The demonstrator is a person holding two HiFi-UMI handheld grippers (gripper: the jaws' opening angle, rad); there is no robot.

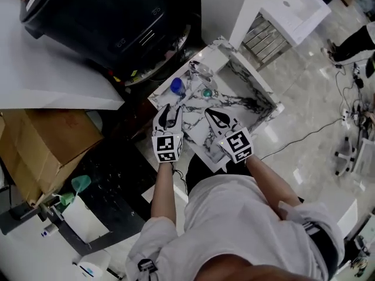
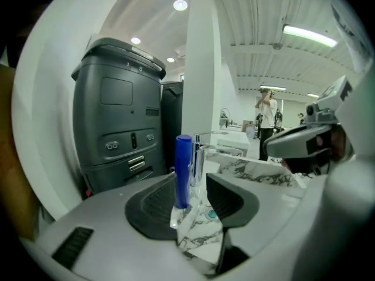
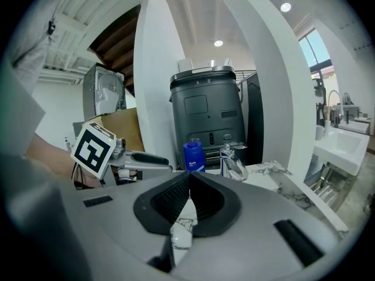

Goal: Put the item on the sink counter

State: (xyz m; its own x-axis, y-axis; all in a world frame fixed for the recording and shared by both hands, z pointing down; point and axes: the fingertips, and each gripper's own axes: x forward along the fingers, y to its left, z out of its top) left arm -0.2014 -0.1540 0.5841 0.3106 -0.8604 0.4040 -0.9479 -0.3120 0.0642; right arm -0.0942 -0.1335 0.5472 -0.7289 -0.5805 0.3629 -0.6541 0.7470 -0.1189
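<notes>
Beside the bench at far left sit a cardboard box point(image 1: 47, 142) and a large black machine point(image 1: 111, 16). Next comes the marble bench point(image 1: 237, 107) itself. The blue bottle point(image 1: 177, 86) stands upright on it near the back left corner, just beside the chrome faucet point(image 1: 202, 70) and a small teal drain fitting point(image 1: 207, 92).

The bottle looks like smooth, rigid plastic and is probably light. It is tall for its footprint, so it could tip at a nudge and slide on polished stone. If it had to be taken again, the safest hold would be across the middle of its body, pads square to the sides and clear of the faucet.

The left gripper point(image 1: 169, 113) hovers low over the bench with its jaws spread wide and nothing pressed between them. The bottle lines up with the gap but stands ahead of the tips, apart from both pads. The right gripper point(image 1: 214, 117) hangs just to the right, jaws fully together and empty. The bottle appears to be placed.
</notes>
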